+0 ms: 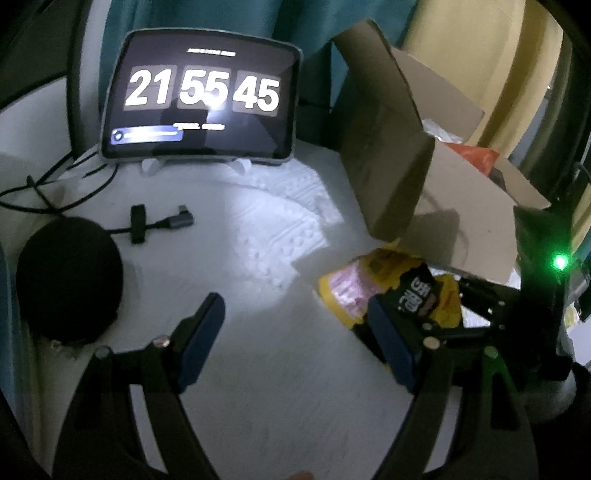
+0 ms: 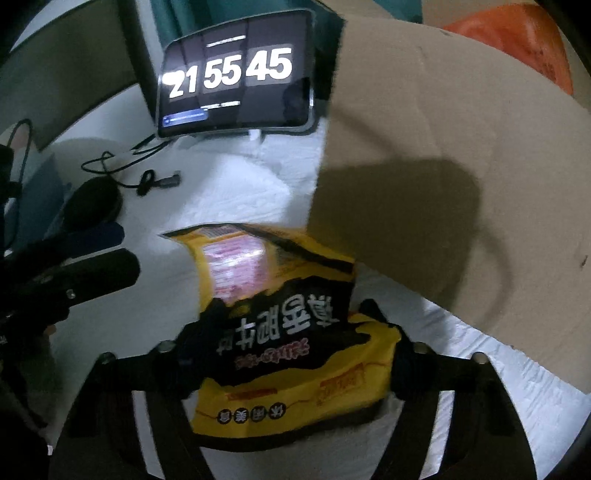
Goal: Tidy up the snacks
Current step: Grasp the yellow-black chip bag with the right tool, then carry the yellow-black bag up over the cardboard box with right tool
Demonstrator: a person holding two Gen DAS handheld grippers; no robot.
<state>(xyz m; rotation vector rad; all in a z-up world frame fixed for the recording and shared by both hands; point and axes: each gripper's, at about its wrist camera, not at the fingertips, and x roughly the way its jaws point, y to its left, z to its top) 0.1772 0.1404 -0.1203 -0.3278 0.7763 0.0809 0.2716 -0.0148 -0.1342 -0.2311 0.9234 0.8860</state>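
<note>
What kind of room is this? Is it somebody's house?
Probably a home, maybe a bedroom desk at night. A tablet shows a clock in front of teal curtains, and a cardboard box holds snacks like the yellow snack bag.

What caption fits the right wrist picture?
Right gripper holds a yellow snack bag beside the cardboard box, tablet clock behind.

Left wrist: low over the white surface (image 1: pixel 280 387), facing the clock tablet (image 1: pixel 201 96); right wrist: nearer the cardboard box (image 2: pixel 443 166), angled likewise. Shared: tablet, box, surface.
</note>
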